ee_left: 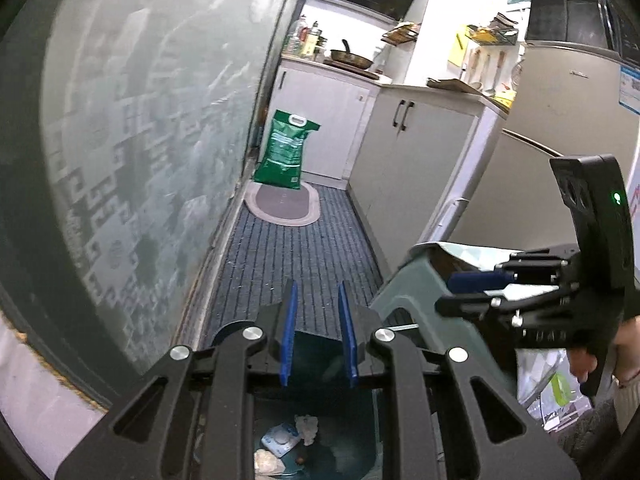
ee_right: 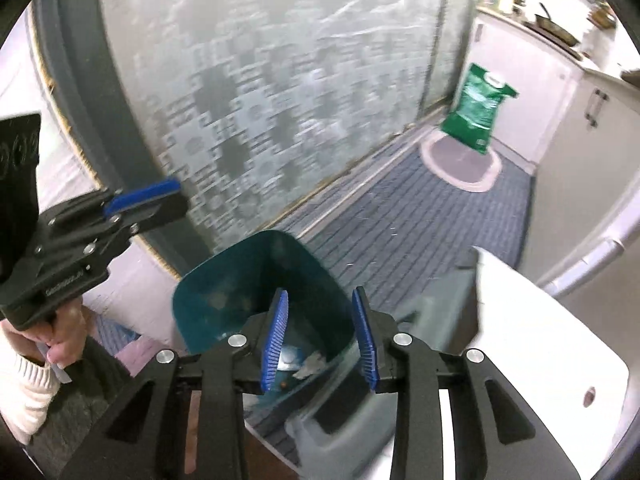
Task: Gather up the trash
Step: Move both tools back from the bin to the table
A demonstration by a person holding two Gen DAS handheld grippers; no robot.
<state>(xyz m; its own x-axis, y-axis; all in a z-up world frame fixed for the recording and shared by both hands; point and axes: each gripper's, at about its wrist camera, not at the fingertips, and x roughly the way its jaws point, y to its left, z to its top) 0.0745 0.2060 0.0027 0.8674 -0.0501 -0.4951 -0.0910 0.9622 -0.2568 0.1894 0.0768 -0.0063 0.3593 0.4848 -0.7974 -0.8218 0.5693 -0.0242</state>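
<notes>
My left gripper (ee_left: 318,334) has its blue pads slightly apart with nothing between them. Below and just behind its fingertips sits the teal bin (ee_right: 224,292), with crumpled trash (ee_left: 286,440) lying at the bottom. My right gripper (ee_right: 320,340) is also released and empty, its pads framing the bin's open mouth; the blur makes the wrappers hard to identify. A grey stool (ee_left: 404,292) stands just right of the left fingers.

Black plastic left hand-held gripper (ee_left: 317,336), right hand-held gripper (ee_right: 320,344): blue ribbed pads, silver screws, green indicator light; cream knitted sleeve (ee_right: 24,392).
</notes>
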